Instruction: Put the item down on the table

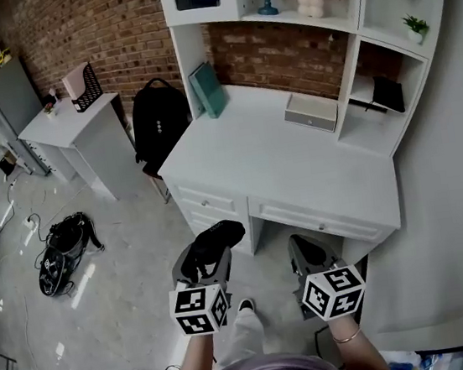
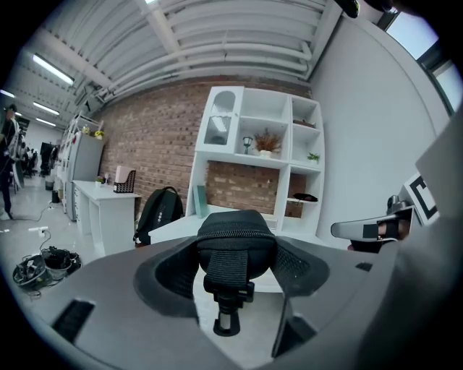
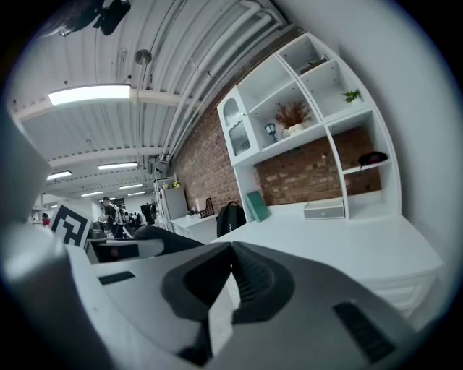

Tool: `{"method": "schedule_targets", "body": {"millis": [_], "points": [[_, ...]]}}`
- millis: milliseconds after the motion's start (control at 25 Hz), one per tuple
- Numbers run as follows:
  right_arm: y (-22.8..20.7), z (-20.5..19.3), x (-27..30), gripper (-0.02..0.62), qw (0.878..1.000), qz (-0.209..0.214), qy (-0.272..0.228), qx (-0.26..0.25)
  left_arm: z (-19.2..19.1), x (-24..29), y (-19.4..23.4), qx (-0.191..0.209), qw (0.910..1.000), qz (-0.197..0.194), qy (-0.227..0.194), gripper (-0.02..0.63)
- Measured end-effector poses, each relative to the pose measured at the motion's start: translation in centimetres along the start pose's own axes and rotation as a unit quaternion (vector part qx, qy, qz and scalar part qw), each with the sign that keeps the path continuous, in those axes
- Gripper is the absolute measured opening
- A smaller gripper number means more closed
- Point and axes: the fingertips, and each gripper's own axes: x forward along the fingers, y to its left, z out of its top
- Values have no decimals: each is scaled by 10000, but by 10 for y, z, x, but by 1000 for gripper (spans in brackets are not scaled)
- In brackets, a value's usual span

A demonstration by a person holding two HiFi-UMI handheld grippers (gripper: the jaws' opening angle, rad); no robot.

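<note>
Left claw (image 2: 235,269) pinches a black zipped pouch (image 2: 235,227) by its sides, the strap and clip hanging toward the camera; the hold seems meant to keep it upright for setting down. Right claw (image 3: 230,282) is pressed together, empty, idle alongside. Both hang over the floor, short of the white table (image 1: 297,171), so the pouch isn't down yet. Farther back, bare tabletop lies before a grey box (image 1: 311,112) and teal book (image 1: 208,90)

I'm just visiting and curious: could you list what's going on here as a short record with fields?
Left gripper: fingers closed on a black zipped pouch, held in the air
Right gripper: fingers together, empty
Desk: white, ahead of both grippers; pouch not yet on it
On desk: teal book, grey box
Beside desk: black backpack
</note>
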Motion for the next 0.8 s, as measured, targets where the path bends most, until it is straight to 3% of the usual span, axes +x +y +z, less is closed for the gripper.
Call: {"method": "schedule_targets", "body": {"millis": [440,800], "points": [[-54,77,124,2,9980,-582,-247,-17,89,153,28,394,9960,-775,-209,304],[-92,141,176,1,9947,-872,-537,-111,160,237,16,754,9861,-1350,-611,304]]}}
